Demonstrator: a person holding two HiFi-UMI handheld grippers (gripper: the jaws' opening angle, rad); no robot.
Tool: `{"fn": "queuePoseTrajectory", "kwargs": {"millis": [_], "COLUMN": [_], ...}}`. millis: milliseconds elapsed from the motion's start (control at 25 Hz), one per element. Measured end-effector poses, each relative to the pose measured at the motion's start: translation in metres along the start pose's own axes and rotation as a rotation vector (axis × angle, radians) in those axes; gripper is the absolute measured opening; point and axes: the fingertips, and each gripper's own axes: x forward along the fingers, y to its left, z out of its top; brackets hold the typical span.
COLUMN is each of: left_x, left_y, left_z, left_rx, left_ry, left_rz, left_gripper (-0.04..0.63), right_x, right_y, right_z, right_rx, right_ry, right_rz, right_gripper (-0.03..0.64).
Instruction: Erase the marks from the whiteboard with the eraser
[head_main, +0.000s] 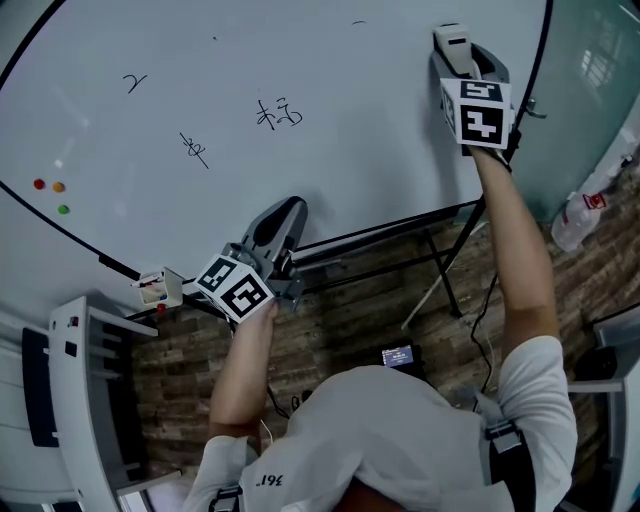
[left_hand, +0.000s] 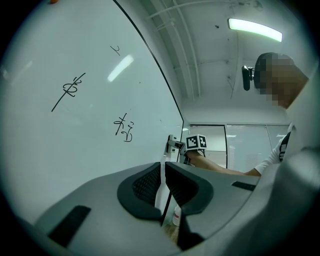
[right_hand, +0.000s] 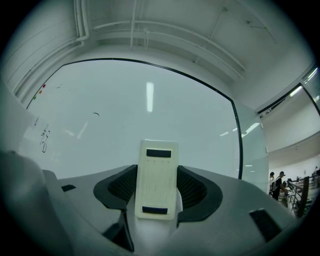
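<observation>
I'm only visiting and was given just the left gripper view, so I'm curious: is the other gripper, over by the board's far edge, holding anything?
Observer: Yes. The right gripper view shows the right gripper shut on a pale rectangular eraser.
Operator: Is it over any writing?
Observer: No. In the head view it is at the upper right of the whiteboard, well apart from the three scribbles, which sit left of centre.
Operator: And where is my gripper?
Observer: The head view shows the left gripper low down at the board's bottom edge, with a small holder on the frame to its left.
</observation>
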Motion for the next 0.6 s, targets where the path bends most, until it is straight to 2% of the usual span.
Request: {"fn": "queuePoseTrajectory", "kwargs": {"millis": [280,400,600], "left_x": [-0.016,-0.022,-0.036], "left_y": [0.011,0.016,0.026], "left_z": [0.013,0.025,0.044], "left_rx": [0.007,0.023,0.046], "left_ry": [-0.01,-0.023,-0.037], "left_rz": [0.01,0.009,0.011], "left_gripper": [0.035,0.035,0.035], "right_x": [-0.014,-0.022,-0.033], "right_y": [-0.045,-0.038,0.002], "right_z": [-0.023,-0.012,0.021], "right_rx": [0.068,0.064,0.033], "right_ry": [0.099,0.08,0.013], "right_rz": [-0.154,-0.144,-0.079], "right_gripper": [0.262,0.262,0.262]}}
